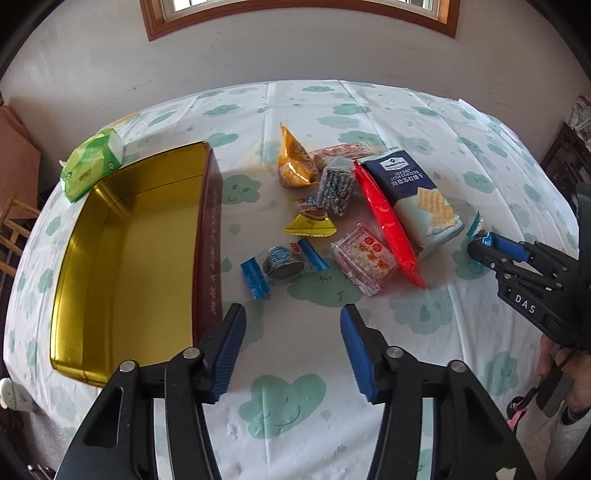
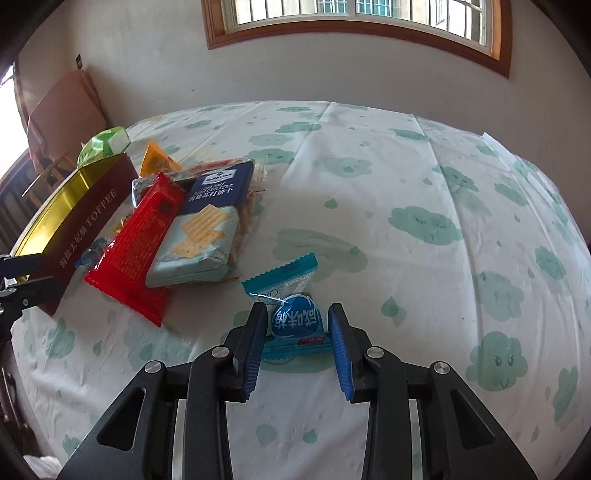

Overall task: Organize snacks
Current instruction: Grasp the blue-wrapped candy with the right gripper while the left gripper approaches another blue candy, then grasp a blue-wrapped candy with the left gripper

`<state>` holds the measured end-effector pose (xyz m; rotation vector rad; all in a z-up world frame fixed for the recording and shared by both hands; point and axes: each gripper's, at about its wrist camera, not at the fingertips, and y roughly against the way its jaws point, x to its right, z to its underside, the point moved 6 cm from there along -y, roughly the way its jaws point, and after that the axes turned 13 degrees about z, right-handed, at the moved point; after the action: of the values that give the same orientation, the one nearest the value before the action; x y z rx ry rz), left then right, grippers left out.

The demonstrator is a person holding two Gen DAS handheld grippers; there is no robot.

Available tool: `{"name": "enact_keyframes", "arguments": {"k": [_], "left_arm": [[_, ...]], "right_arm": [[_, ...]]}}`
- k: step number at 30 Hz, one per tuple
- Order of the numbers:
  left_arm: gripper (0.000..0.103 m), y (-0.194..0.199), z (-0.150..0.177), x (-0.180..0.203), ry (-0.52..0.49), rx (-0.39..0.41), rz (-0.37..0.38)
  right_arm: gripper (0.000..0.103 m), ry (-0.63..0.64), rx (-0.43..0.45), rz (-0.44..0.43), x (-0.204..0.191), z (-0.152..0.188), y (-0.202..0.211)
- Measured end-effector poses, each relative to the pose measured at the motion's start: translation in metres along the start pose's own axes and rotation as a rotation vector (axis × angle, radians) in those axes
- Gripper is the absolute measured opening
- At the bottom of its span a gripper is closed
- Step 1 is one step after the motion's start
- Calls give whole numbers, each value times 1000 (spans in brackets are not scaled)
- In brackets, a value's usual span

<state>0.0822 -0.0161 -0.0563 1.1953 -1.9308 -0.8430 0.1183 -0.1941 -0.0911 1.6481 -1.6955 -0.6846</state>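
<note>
A gold-lined red toffee tin [image 1: 129, 236] stands empty at the table's left. Right of it lies a heap of snacks: a navy cracker pack [image 1: 410, 188], a long red pack [image 1: 388, 225], a pink-white packet [image 1: 364, 260], a dark cookie in blue wrap [image 1: 282, 264], and yellow [image 1: 310, 225] and orange [image 1: 293, 158] wrappers. My left gripper [image 1: 291, 310] is open over bare cloth just in front of the cookie, holding nothing. My right gripper [image 2: 297, 308] is closed around a blue-wrapped round snack [image 2: 295, 321] on the cloth, right of the heap. The left wrist view also shows this gripper [image 1: 478, 245] clamped on blue wrapper.
A green tissue pack [image 1: 94, 162] sits behind the tin. The cloud-print tablecloth [image 2: 424, 221] stretches to the right of the heap. A wall with a wooden-framed window [image 2: 354, 33] rises behind the table. A person's hand [image 1: 554, 362] holds the right gripper's handle.
</note>
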Motion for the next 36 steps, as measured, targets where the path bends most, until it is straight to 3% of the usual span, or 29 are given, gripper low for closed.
{"name": "enact_keyframes", "arguments": {"k": [3,11,19,24,28,36], "left_arm": [[45,-5,-6,1,-22,-14,29],[38,-31,-17,-6,-91,-97,21],[38,-50,-26,-11,-138,-145,26],[38,-56,-26,-14,-146,-158,30],[29,-58,-23,-15,-126,-167,39],[28,-62,-24,-6,-154,-172,53]], "right_arm": [[35,-9,6,1,-1,1,-1],[36,-30,15,-9,0,1,-1],[36,-33,16,-7,-1,1,-2],[36,-34,16,-5,-1,1,-2],[36,-35,16,-6,-1,1,-2],[36,-36,15,-3,-2,0,-3]]}}
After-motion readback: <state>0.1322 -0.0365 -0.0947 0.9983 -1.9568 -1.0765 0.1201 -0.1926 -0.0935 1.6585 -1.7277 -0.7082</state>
